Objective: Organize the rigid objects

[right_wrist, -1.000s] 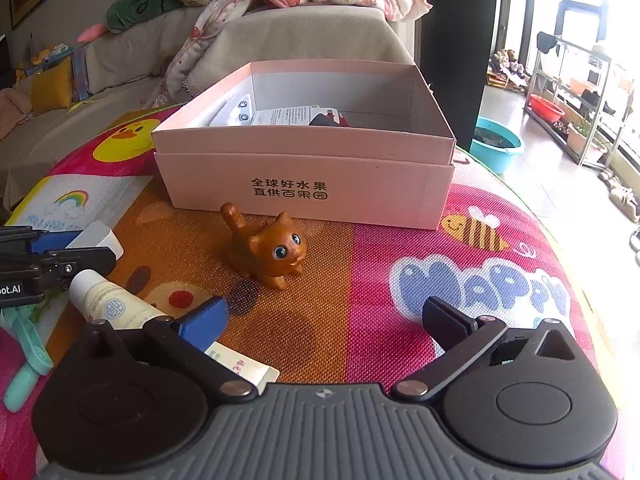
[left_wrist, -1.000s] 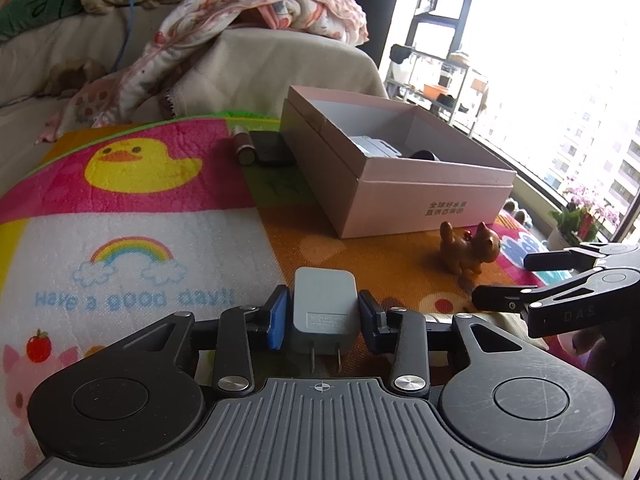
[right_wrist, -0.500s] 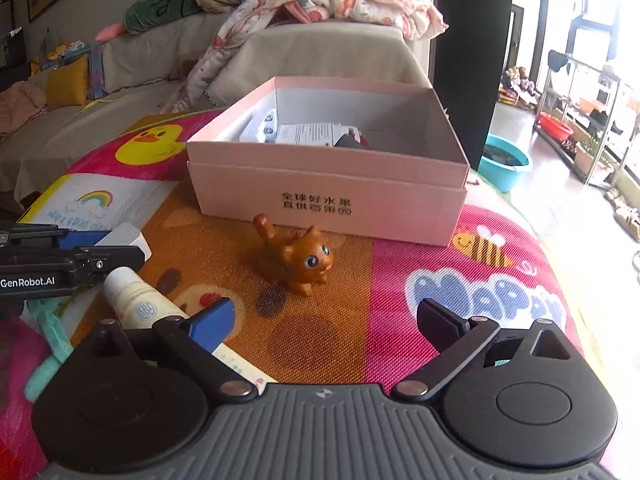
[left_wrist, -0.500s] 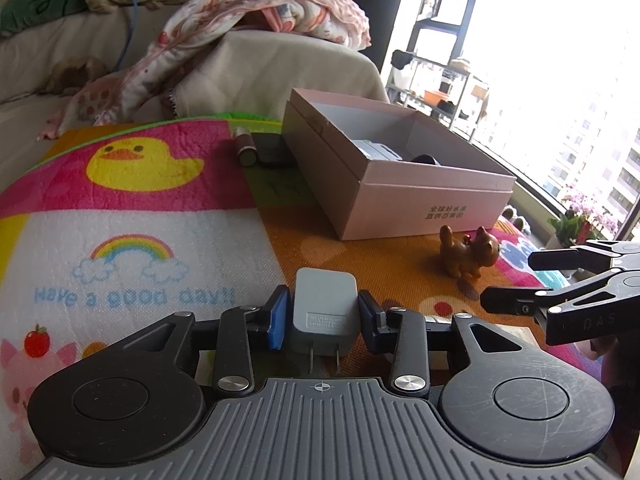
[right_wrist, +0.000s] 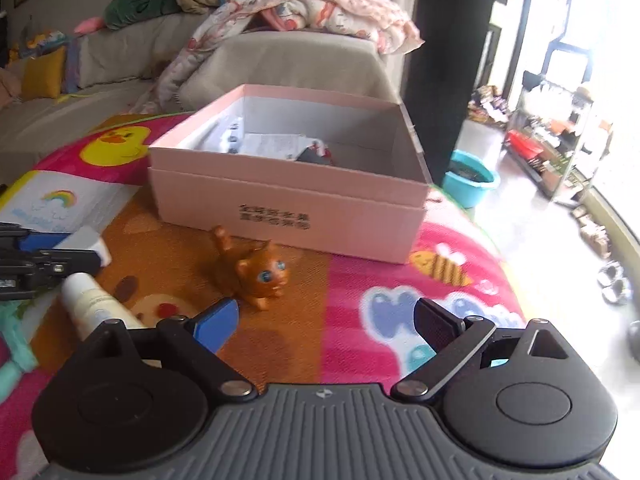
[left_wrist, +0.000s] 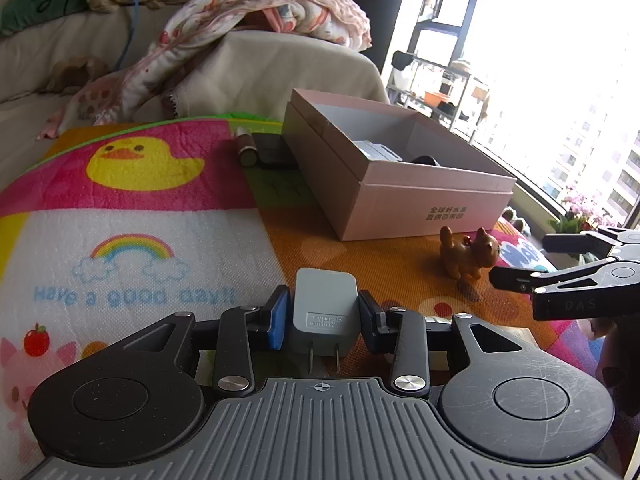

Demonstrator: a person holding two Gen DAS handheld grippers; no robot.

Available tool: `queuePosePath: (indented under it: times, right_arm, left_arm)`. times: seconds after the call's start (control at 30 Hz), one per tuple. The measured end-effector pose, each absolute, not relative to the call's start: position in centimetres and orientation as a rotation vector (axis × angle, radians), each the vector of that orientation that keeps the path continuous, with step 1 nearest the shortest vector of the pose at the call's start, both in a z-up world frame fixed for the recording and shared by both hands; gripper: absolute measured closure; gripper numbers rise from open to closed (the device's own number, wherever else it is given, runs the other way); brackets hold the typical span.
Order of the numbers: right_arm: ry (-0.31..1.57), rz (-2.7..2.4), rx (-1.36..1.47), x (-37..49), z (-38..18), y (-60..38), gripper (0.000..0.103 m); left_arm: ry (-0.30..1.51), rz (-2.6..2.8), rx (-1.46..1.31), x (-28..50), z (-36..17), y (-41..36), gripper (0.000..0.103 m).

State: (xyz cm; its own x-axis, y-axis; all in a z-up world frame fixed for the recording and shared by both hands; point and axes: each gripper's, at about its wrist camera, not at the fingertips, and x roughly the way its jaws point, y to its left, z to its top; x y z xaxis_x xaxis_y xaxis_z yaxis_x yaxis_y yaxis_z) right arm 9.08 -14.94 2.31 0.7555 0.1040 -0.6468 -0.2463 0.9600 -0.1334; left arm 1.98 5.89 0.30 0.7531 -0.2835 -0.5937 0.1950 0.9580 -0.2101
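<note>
Left gripper (left_wrist: pixel 323 314): my jaws are clamped on the grey plastic wall charger (left_wrist: pixel 325 312), blue pad on one flank, dark pad on the other, its two metal prongs pointing back toward the camera. The charger is held above the colourful cartoon-print play mat (left_wrist: pixel 132 240), short of the pink cardboard box (left_wrist: pixel 400 184), which stands open-topped further along the mat. Inside the box I see a white item and something dark; the right view is blurred, so I can only say they look like small packets or papers. Right gripper (right_wrist: pixel 324 320): jaws well apart with nothing between them, and they have just been narrowing slightly. The small glossy brown cat figurine (right_wrist: pixel 256 272) stands upright on the orange panel of the mat just ahead of the blue pad, between the gripper and the near wall of the box, not touched. From the left view the right gripper's black fingers (left_wrist: pixel 560 280) reach in beside the figurine. A white squeeze tube (right_wrist: pixel 96 304) lies on the mat left of the figurine. A brown cylindrical item (left_wrist: pixel 246 148) and a flat dark object (left_wrist: pixel 274 150) lie just beside the far corner of the box.
</note>
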Motion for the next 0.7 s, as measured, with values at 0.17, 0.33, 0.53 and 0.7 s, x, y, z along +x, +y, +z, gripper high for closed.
queuePosePath:
  times: [0.17,0.33,0.53,0.7]
  right_arm:
    - [0.681,0.221,-0.204,8.5,2.8,-15.4,0.007]
    - [0.662,0.297,-0.143,8.2,4.0,-14.3,0.008]
    - [0.711,0.301,-0.126,10.8,2.9,-11.6,0.027]
    - [0.735,0.287,-0.180,11.3,2.3,-10.8,0.056]
  left_arm:
    - [0.668,-0.262,-0.142,1.9,0.3,5.9,0.062]
    - [0.668,-0.262,-0.141,1.9,0.3,5.9,0.062]
    - [0.666,-0.257,-0.137,1.8,0.3,6.0,0.062]
    - [0.661,-0.255,-0.155,1.7,0.3,6.1,0.062]
